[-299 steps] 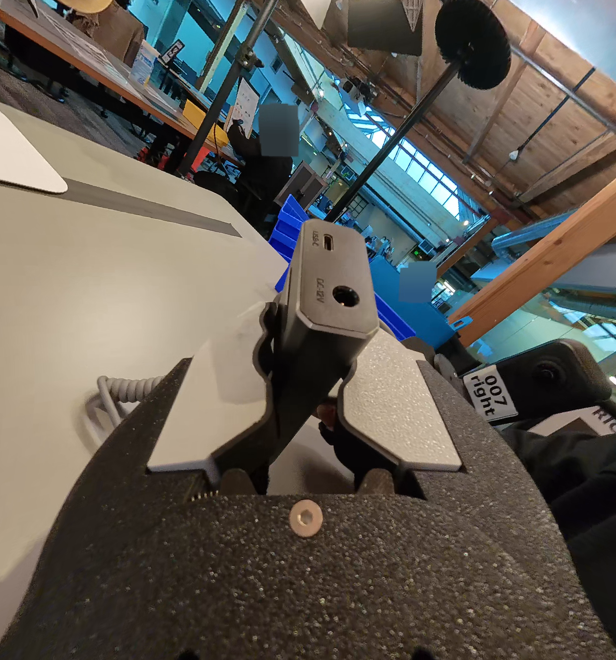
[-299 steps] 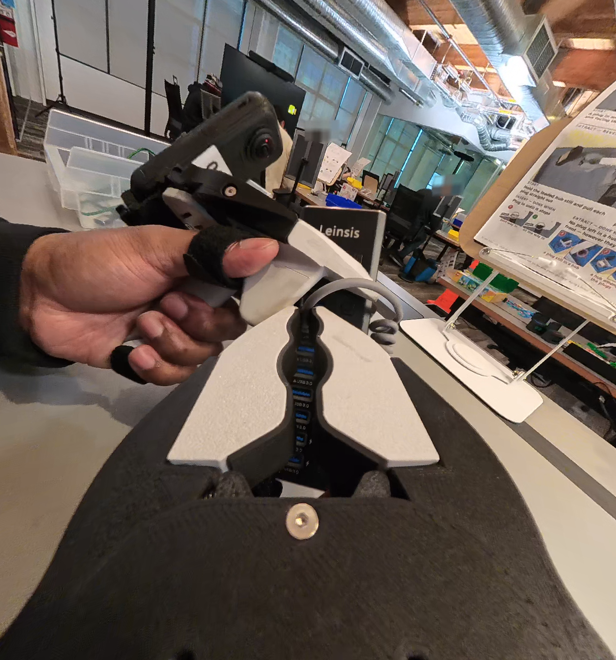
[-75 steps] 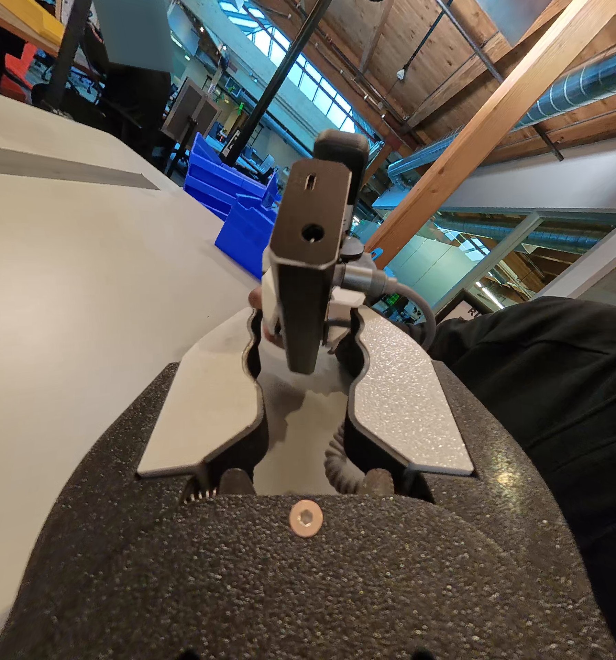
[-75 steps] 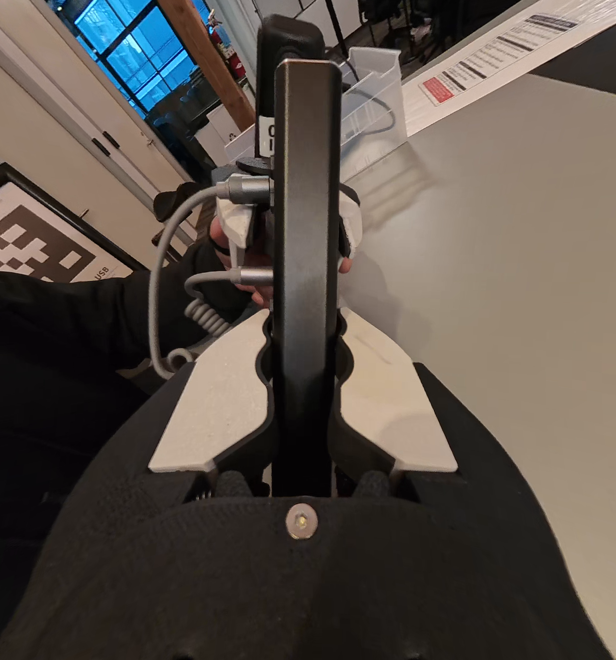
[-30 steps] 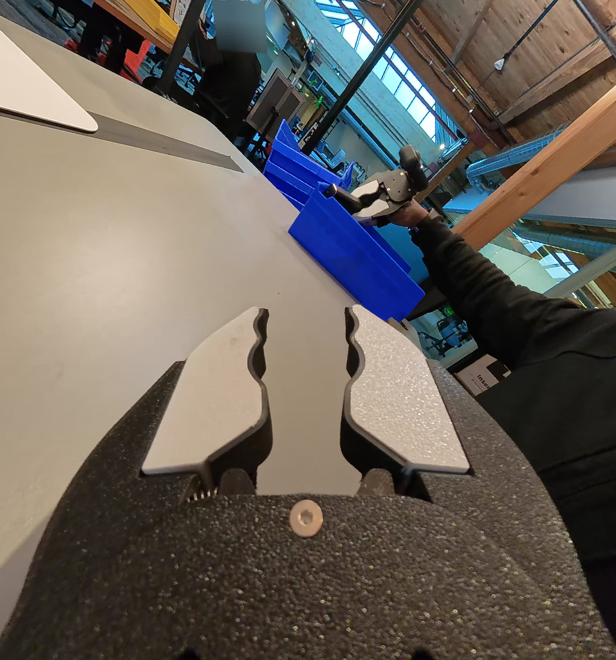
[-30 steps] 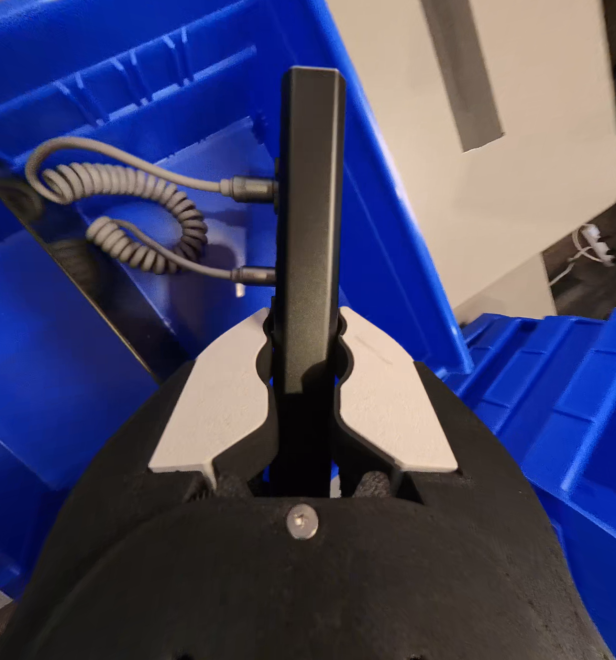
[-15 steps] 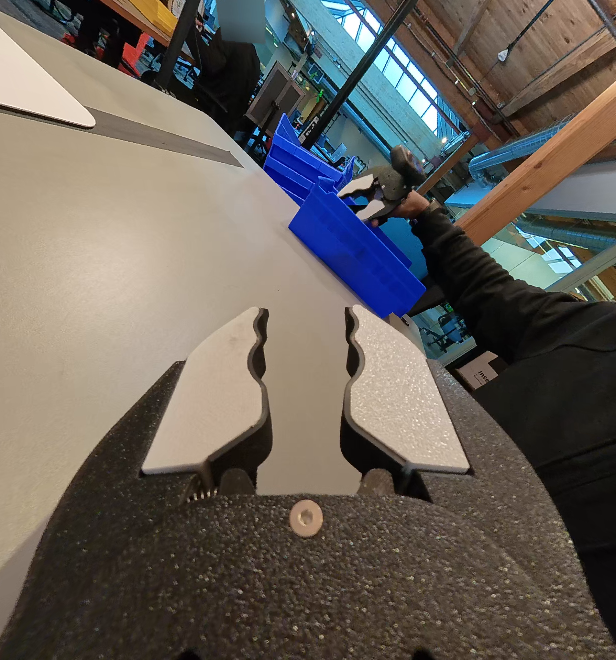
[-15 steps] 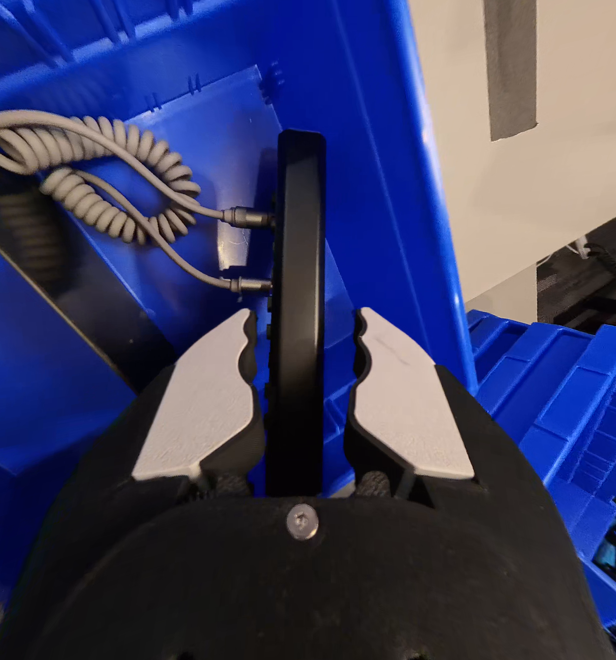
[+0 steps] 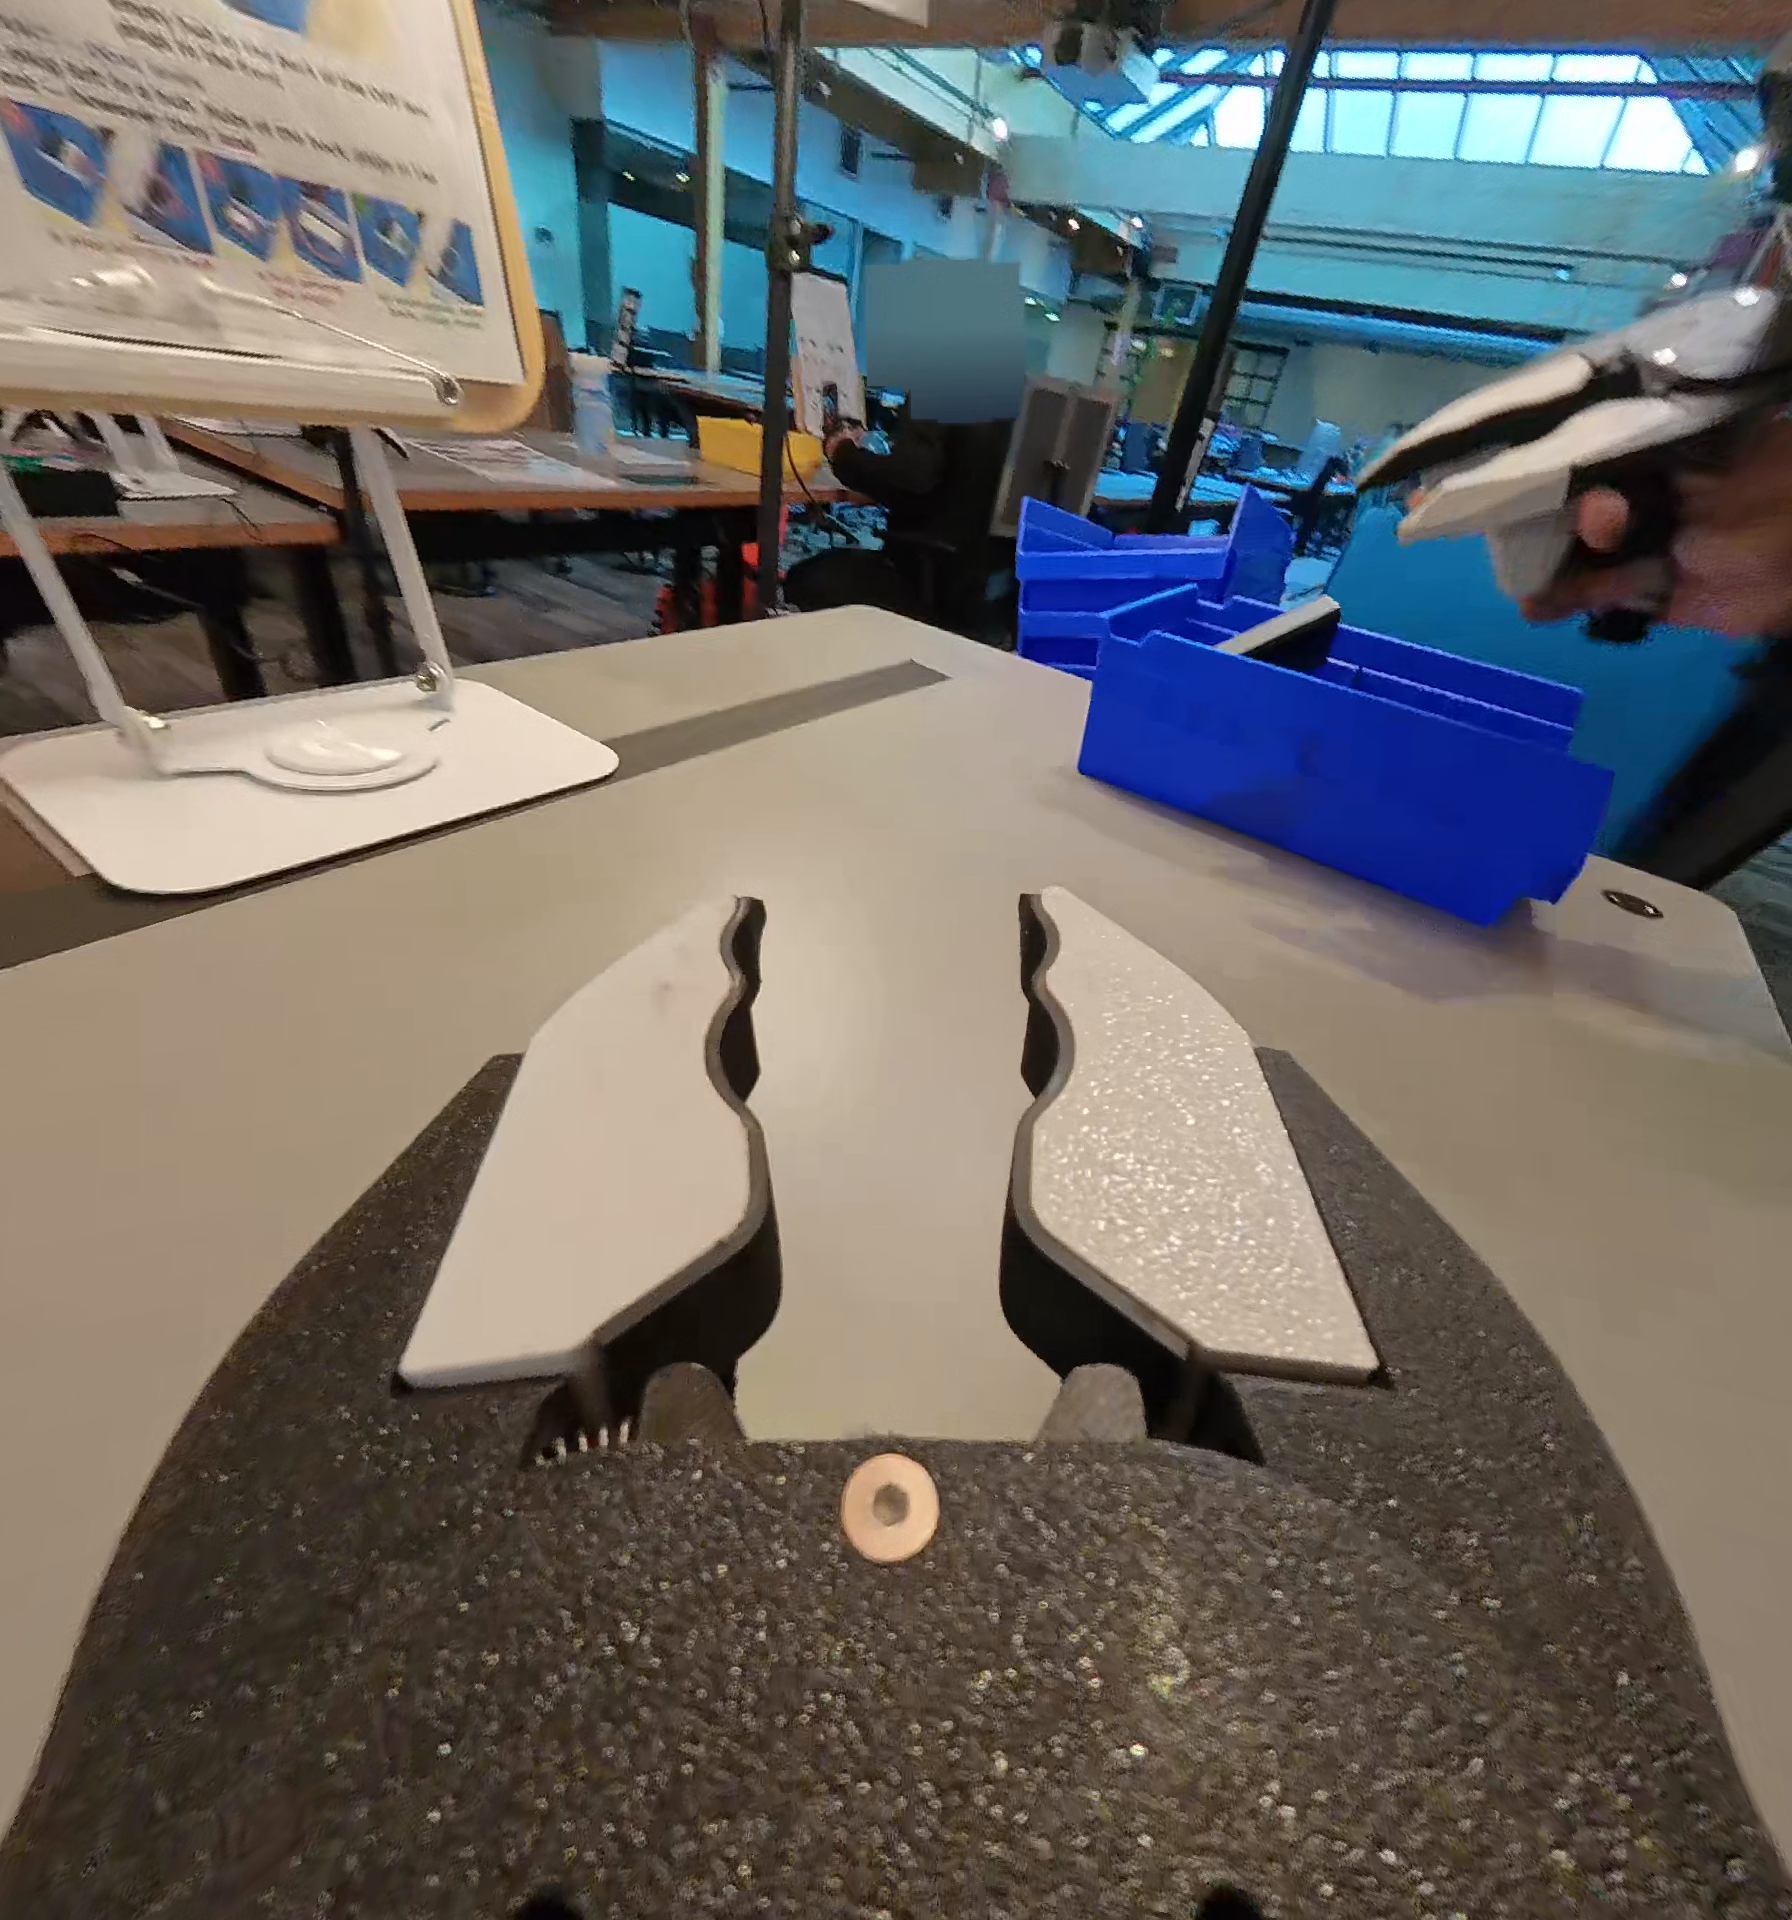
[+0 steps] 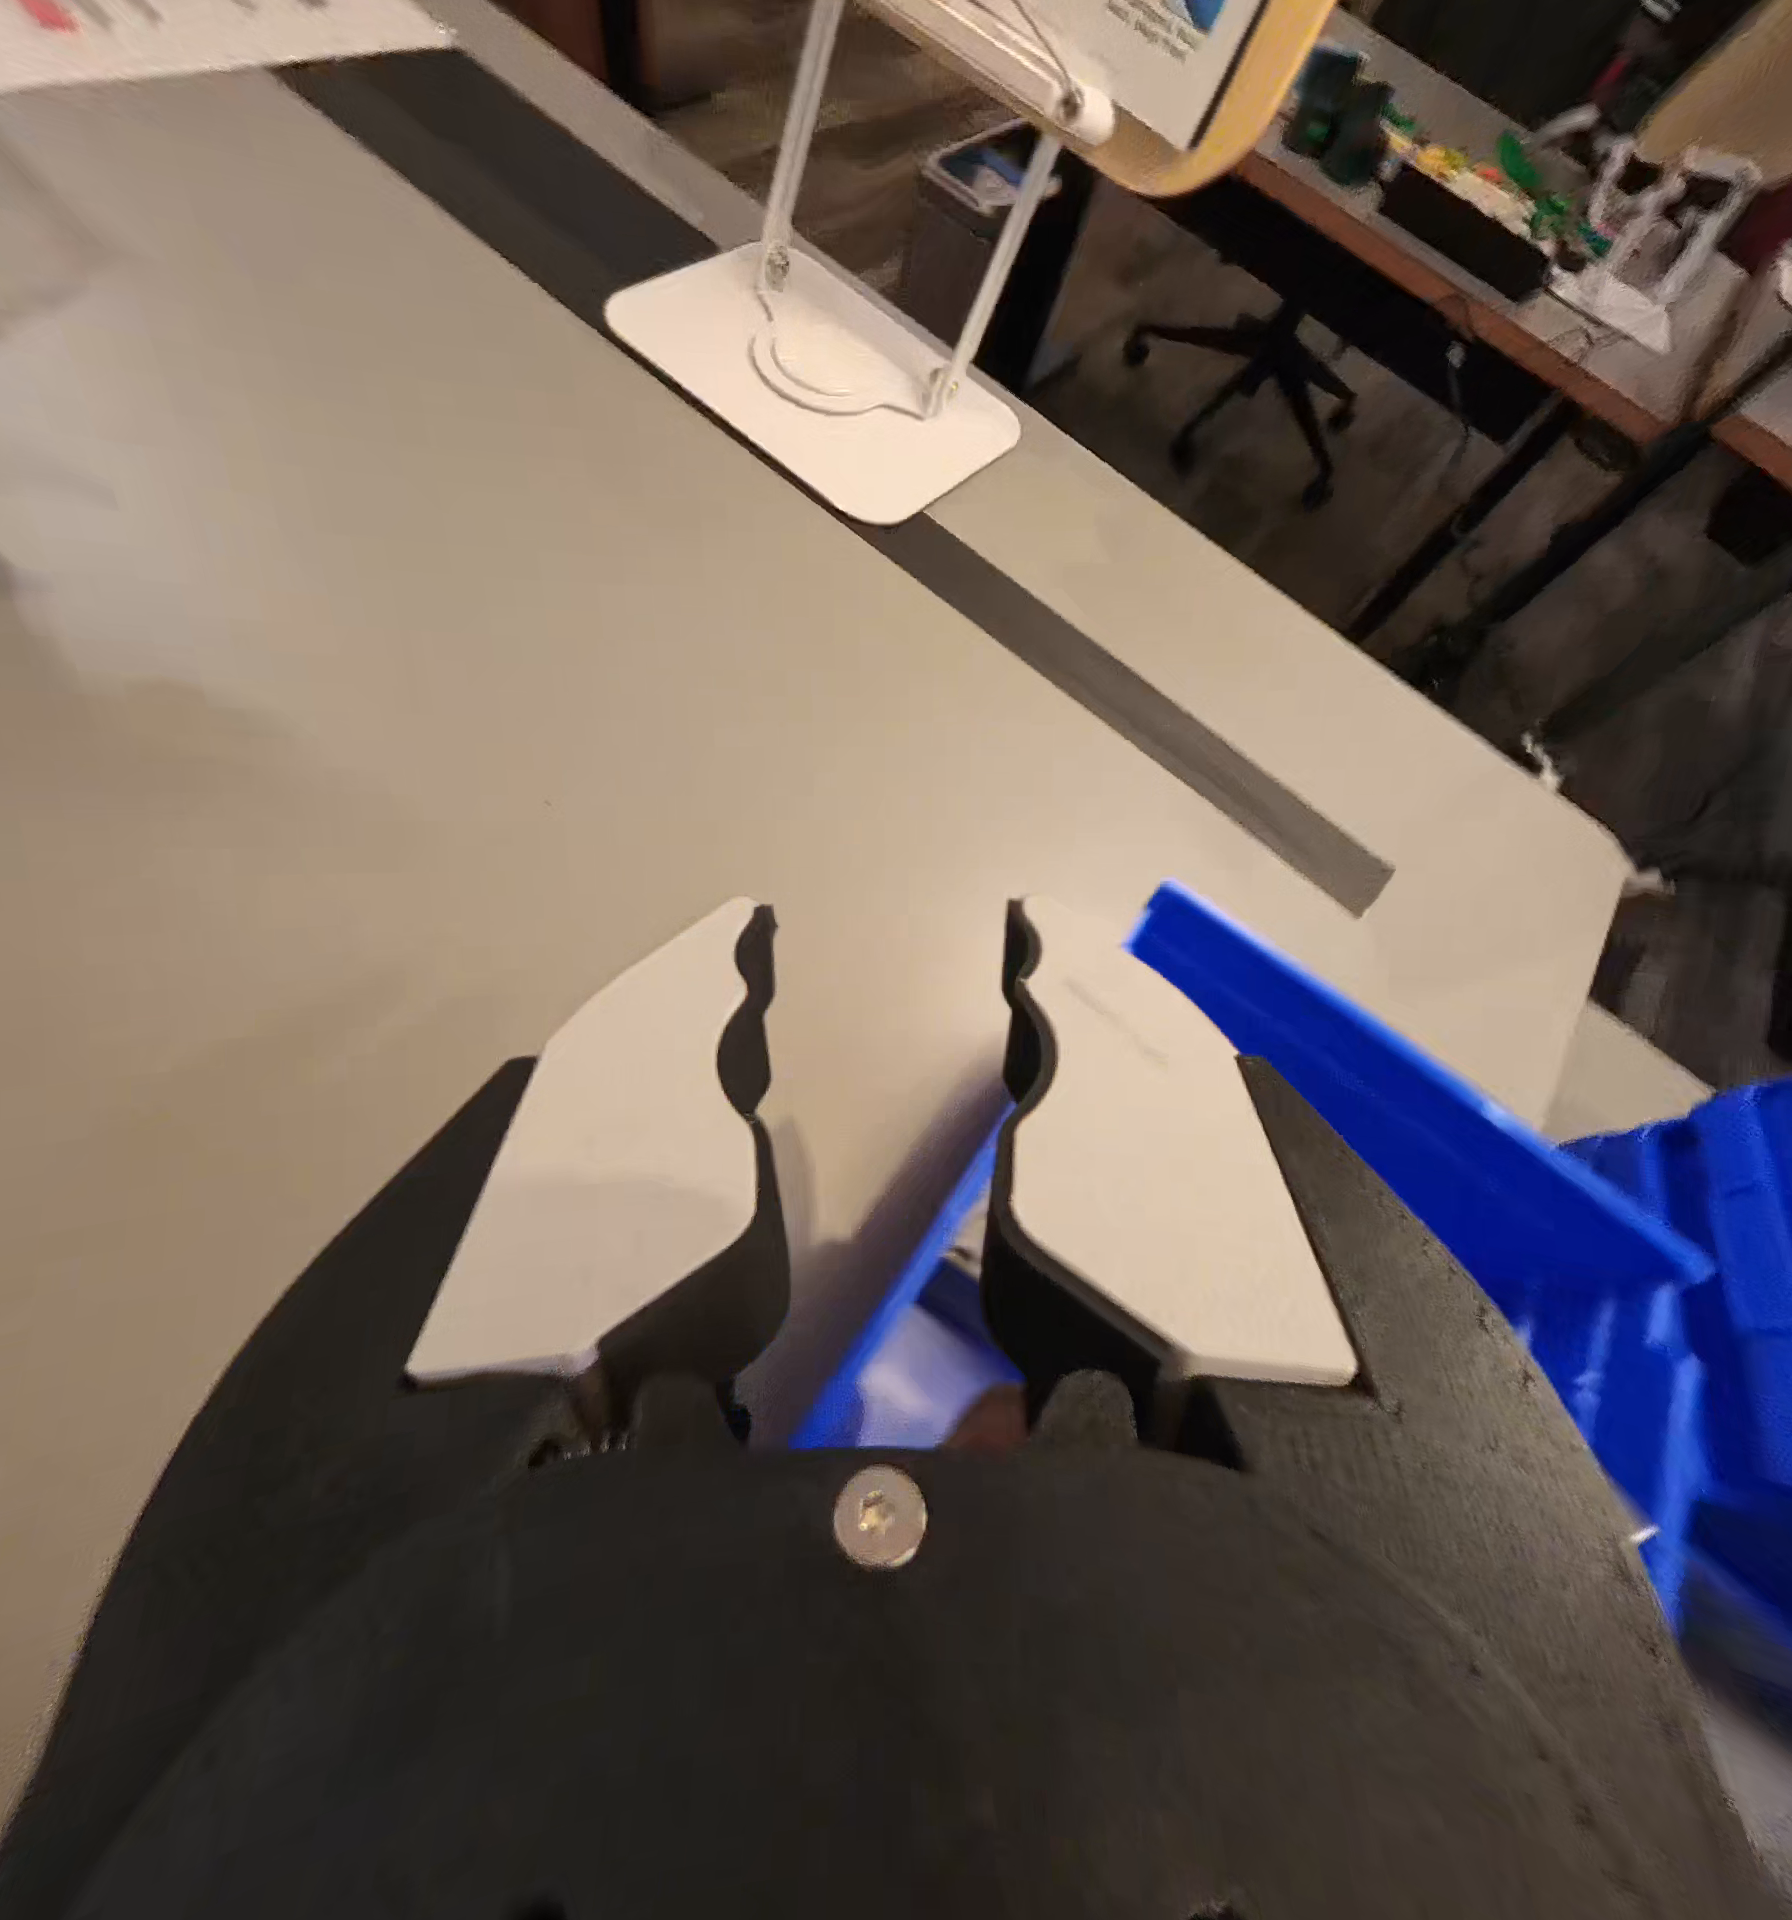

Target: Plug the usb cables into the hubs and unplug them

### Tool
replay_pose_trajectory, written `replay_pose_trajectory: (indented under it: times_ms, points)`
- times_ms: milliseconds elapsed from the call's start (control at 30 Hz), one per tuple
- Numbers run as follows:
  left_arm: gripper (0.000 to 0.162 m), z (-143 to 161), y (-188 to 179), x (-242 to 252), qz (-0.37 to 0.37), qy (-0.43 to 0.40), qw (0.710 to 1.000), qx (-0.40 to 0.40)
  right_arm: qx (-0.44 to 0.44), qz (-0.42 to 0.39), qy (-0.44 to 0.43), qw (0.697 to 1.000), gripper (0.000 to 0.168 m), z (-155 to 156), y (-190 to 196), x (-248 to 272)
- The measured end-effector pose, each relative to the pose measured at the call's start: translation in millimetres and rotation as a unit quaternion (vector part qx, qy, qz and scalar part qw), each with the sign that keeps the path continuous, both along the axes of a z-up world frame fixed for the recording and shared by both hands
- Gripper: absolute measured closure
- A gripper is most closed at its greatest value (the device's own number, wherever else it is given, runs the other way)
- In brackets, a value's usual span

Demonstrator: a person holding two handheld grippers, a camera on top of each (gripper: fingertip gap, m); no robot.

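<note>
Grey surface [image 9: 871,790] runs ahead of my left tool [image 9: 887,914], whose jaws stand apart on nothing; ahead and to its right a blue bin [image 9: 1339,758] holds a dark hub [image 9: 1281,629] propped on its rim, with no cable visible from here. My right tool [image 10: 887,920] is likewise parted and empty, the bin just to its right and beneath it. I judge the hub set down and the cycle near its end, plug state unconfirmed; an instruction sheet on a white stand [image 9: 300,790] sits ahead-left, its writing not reported.
</note>
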State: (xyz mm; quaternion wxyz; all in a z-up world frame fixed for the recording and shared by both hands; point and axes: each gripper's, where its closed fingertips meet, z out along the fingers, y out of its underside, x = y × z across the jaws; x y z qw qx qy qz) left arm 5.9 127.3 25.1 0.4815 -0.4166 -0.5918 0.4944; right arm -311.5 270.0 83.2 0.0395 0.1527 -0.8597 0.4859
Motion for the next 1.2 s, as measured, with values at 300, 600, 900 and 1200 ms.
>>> replay_pose_trajectory:
  times_ms: [300, 600, 900, 1200]
  points:
    - [0.114, 5.3, 33.9, 76.0, 0.112, 0.054, 0.992, 0.03, 0.015, 0.027, -0.173, 0.984, 0.097, -78.8, 5.4, 164.9]
    - [0.103, 44.8, 23.6, 230.6, 0.261, -0.023, 0.965, -0.01, 0.056, 0.111, -0.146, 0.981, 0.095, -145.3, -27.4, 216.2]
    - [0.103, 62.2, -76.5, 348.5, 0.391, -0.171, 0.903, 0.043, 0.09, 0.155, -0.15, 0.972, 0.1, -157.4, -35.7, 215.8]
    - [0.102, 3.3, -219.5, 426.8, 0.488, -0.34, 0.788, 0.159, 0.123, 0.191, -0.186, 0.956, 0.107, -161.1, -30.0, 219.5]
